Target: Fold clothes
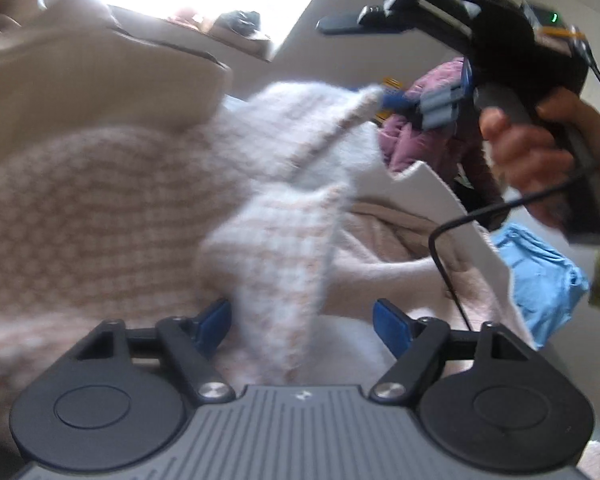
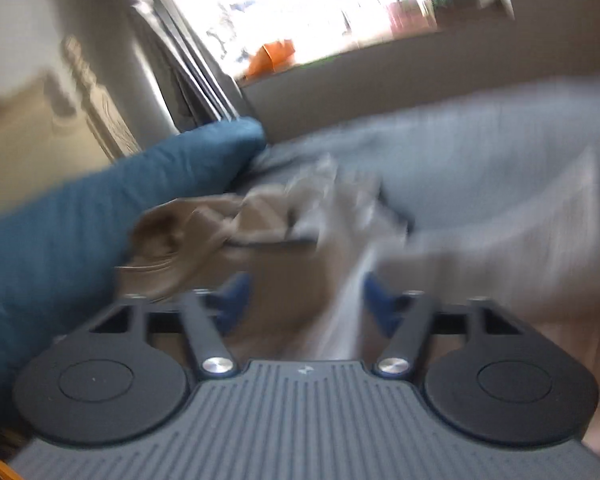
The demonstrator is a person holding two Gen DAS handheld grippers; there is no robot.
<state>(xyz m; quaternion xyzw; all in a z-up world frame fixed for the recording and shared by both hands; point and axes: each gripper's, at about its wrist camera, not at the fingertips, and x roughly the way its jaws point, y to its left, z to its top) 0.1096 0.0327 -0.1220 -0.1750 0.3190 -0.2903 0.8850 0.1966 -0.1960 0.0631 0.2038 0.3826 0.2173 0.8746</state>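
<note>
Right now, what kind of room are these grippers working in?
Probably a bedroom or living room at home. A bright window with a curtain, a blue cushion on soft furniture, and loose clothes, such as a pink knit and a blue garment.
</note>
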